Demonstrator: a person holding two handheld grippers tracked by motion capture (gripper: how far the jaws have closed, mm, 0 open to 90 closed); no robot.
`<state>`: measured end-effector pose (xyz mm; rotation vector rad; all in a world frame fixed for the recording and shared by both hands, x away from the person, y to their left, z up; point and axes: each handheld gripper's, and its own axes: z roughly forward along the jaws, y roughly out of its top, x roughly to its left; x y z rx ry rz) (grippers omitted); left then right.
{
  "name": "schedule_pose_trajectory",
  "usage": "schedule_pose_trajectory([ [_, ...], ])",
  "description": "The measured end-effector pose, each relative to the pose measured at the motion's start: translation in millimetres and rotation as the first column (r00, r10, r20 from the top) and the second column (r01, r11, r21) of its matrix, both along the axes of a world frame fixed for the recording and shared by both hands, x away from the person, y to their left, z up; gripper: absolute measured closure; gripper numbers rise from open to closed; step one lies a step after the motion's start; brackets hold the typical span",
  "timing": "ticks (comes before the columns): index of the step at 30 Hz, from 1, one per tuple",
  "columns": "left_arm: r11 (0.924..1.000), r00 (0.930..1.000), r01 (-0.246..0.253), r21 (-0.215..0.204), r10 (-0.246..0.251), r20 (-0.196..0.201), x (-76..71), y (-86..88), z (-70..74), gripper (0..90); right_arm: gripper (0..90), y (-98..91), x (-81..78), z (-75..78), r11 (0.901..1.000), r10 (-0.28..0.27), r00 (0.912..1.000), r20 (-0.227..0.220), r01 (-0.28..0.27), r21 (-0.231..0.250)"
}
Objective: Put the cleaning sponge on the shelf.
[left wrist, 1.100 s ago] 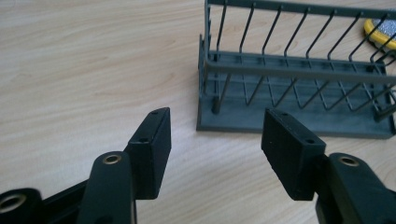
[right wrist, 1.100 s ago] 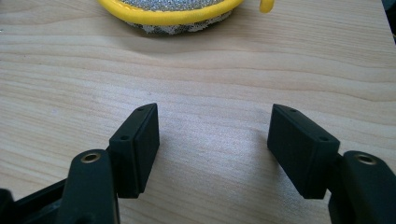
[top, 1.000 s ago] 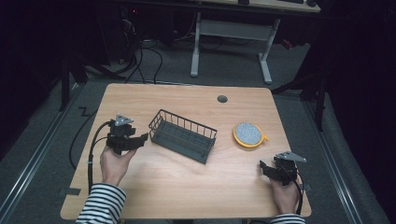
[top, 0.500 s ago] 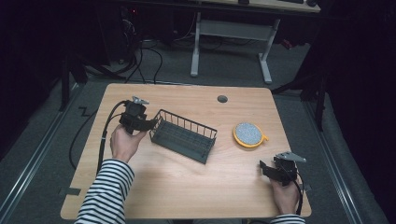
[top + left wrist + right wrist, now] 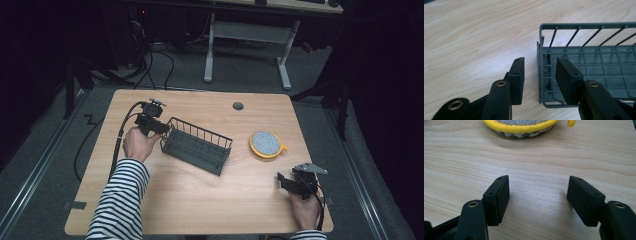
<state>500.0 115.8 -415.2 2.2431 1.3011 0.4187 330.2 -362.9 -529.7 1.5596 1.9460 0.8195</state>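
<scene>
A dark grey wire basket lies slanted in the middle of the wooden table. My left gripper is at its left end. In the left gripper view, the left gripper is open and straddles the end wall of the basket, one jaw outside and one inside. A round grey scrubber with a yellow rim lies right of the basket. My right gripper rests near the front right corner, and in its own view the right gripper is open over bare wood with the scrubber ahead.
A round cable hole sits near the table's far edge. The left gripper's cable loops off the table's left side. White desk legs stand on the floor beyond the table.
My left gripper has moved away from the person and to the right, up to the basket's left end, and its jaws now straddle the end wall. The right gripper has stayed in place.
</scene>
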Motion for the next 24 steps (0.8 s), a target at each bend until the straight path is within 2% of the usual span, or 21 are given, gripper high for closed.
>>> schedule_pose_trajectory([
  [6,1.0000,0.9999,-0.002,0.003,0.002,-0.012,3.9,-2.2,-5.4,67.9,34.6,0.1,-0.1,0.0,1.0000,0.002,1.0000,0.000,-0.002,0.000],
  [7,1.0000,0.9997,-0.008,0.003,0.008,-0.023,5.9,-2.0,-7.4,69.3,34.6,0.2,-0.1,0.0,1.0000,0.004,1.0000,0.000,-0.004,0.000],
  [17,0.9997,0.9990,-0.005,-0.022,0.004,-0.045,9.5,-6.6,-12.7,84.1,34.4,0.6,-0.2,0.0,1.0000,0.010,1.0000,-0.001,-0.010,0.001],
  [24,0.9988,0.9981,-0.028,-0.040,0.026,-0.056,11.4,-6.5,-12.8,85.8,34.4,0.6,-0.2,0.0,0.9999,0.012,0.9999,0.000,-0.012,0.000],
])
